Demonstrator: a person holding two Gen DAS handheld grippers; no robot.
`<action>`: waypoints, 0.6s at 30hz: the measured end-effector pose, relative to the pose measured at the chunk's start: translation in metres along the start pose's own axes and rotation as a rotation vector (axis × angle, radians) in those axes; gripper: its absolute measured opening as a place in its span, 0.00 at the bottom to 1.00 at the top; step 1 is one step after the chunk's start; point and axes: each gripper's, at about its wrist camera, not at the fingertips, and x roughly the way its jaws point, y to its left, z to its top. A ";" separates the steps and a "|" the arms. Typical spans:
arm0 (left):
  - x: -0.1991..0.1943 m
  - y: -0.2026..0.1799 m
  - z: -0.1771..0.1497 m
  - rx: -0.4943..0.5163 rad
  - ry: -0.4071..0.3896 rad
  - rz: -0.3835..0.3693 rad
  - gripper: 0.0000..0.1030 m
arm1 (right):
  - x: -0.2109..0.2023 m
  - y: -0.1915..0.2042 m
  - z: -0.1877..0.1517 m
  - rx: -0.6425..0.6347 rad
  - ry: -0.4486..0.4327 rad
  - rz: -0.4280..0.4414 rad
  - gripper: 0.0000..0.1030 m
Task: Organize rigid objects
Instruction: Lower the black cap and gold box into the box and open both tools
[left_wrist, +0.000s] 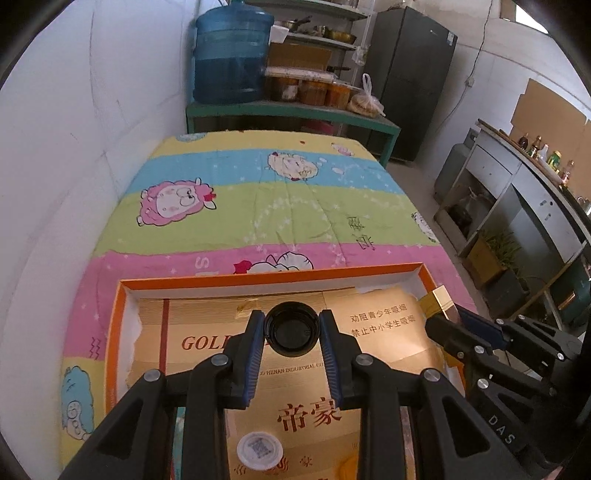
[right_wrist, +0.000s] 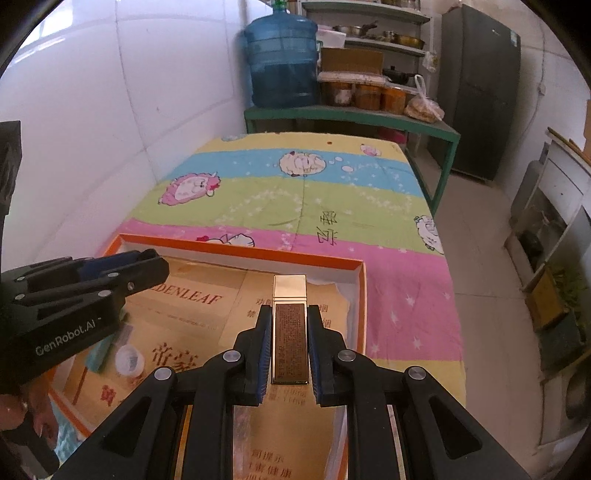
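A round black plastic cap, its hollow side facing the camera, sits pinched between the blue pads of the left tongs, held above the shallow orange-rimmed cardboard box. A slim rectangular gold metal case with a dark engraved panel is clamped lengthwise in the right tongs, their blue pads pressed flat on its two long sides, its far end jutting beyond the tips. Both tongs tilt steeply down over the box, side by side: the right pair appears at the right edge of the left wrist view with the gold case sticking out, and the left pair reaches in from the left of the right wrist view.

The box is lined with flattened gold printed packaging sheets bearing red lettering. On that lining, near the front, lies a small white round lid with a printed code on top. The box rests on a bench draped in a striped cartoon-sheep cloth. Behind it a large blue water jug stands on a green shelf, beside jars, with a dark refrigerator to the right.
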 end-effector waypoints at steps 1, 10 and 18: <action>0.002 0.000 0.000 0.001 0.003 0.002 0.29 | 0.003 0.000 0.001 -0.002 0.005 0.001 0.17; 0.027 0.003 -0.002 -0.009 0.046 0.021 0.29 | 0.026 0.001 0.002 -0.007 0.040 0.012 0.17; 0.040 0.005 -0.004 -0.013 0.067 0.029 0.29 | 0.043 0.001 0.000 -0.009 0.070 0.020 0.17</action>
